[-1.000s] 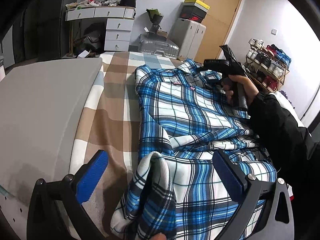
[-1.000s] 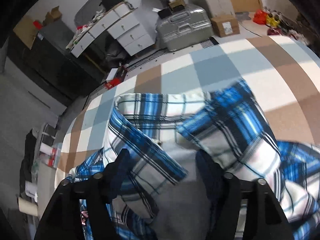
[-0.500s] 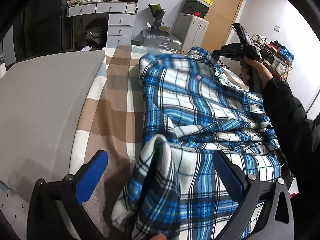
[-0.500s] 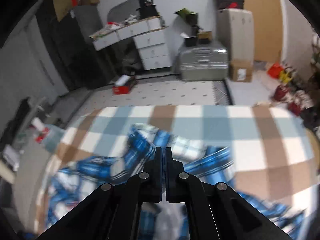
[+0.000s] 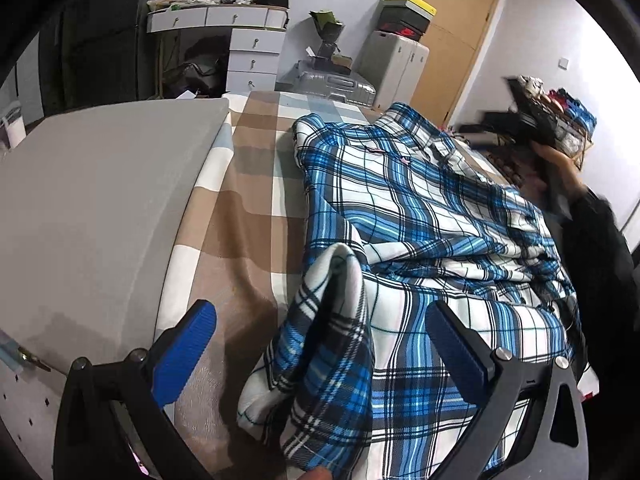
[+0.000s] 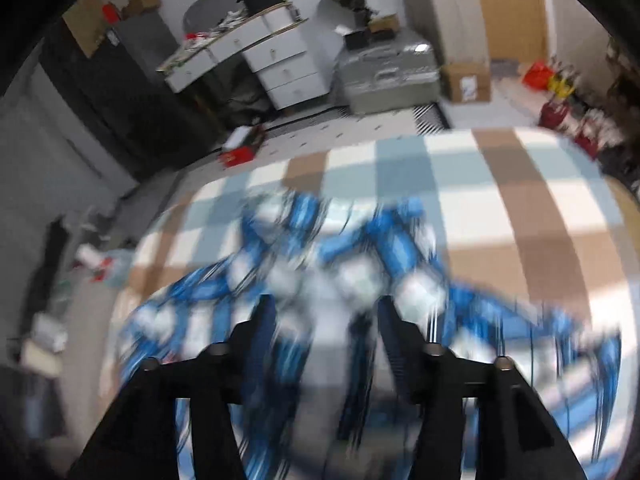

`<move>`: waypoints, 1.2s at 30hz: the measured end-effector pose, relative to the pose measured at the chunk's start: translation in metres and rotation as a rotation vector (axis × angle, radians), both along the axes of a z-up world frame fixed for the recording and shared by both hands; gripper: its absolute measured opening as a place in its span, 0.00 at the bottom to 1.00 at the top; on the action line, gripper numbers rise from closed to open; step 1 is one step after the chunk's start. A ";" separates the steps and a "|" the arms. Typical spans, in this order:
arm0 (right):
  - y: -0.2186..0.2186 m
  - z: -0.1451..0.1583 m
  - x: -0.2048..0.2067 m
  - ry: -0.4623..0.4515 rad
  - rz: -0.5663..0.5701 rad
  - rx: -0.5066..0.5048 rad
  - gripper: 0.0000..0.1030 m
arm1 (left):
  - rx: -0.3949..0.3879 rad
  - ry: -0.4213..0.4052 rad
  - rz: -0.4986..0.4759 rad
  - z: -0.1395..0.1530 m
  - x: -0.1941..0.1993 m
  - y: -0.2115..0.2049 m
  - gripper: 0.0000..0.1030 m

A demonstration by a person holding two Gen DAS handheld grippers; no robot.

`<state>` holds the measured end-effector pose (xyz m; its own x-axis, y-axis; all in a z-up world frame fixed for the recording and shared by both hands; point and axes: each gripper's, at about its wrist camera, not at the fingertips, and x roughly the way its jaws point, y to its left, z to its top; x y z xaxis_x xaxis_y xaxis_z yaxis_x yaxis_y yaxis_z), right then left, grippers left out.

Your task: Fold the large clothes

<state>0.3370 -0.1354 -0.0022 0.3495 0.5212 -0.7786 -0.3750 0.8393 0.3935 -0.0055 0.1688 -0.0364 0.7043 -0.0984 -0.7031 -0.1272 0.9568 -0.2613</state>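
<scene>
Here, the left gripper (image 5: 320, 344) stands wide open, a raised fold of the plaid shirt (image 5: 420, 216) loose between its blue pads (image 5: 188, 344), neither pad pressing the cloth. The right gripper (image 6: 324, 320), its jaws just reopened, hovers empty above the blurred collar end. The shirt sprawls rumpled down the checked blanket (image 5: 248, 184), from six o'clock up toward one in the left view. With nothing held, the lifted fold may likely slump and leave creases; a hurried grab could catch several layers and skew the fold.
</scene>
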 end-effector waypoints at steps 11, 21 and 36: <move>-0.153 0.038 -0.190 -0.145 -0.131 -0.018 0.80 | -0.045 0.027 0.026 -0.010 -0.005 0.005 0.99; -0.302 0.022 -0.293 -0.101 -0.599 -0.079 0.80 | -0.112 0.053 0.128 -0.019 -0.015 0.018 0.99; -0.299 -0.005 -0.295 -0.033 -0.461 0.288 0.80 | -0.070 0.096 -0.014 -0.010 -0.026 -0.011 0.99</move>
<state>0.0419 -0.4347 -0.0073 0.6139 0.4983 -0.6122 -0.0089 0.7799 0.6258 -0.0317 0.1580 -0.0467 0.6320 -0.1593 -0.7584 -0.1414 0.9385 -0.3149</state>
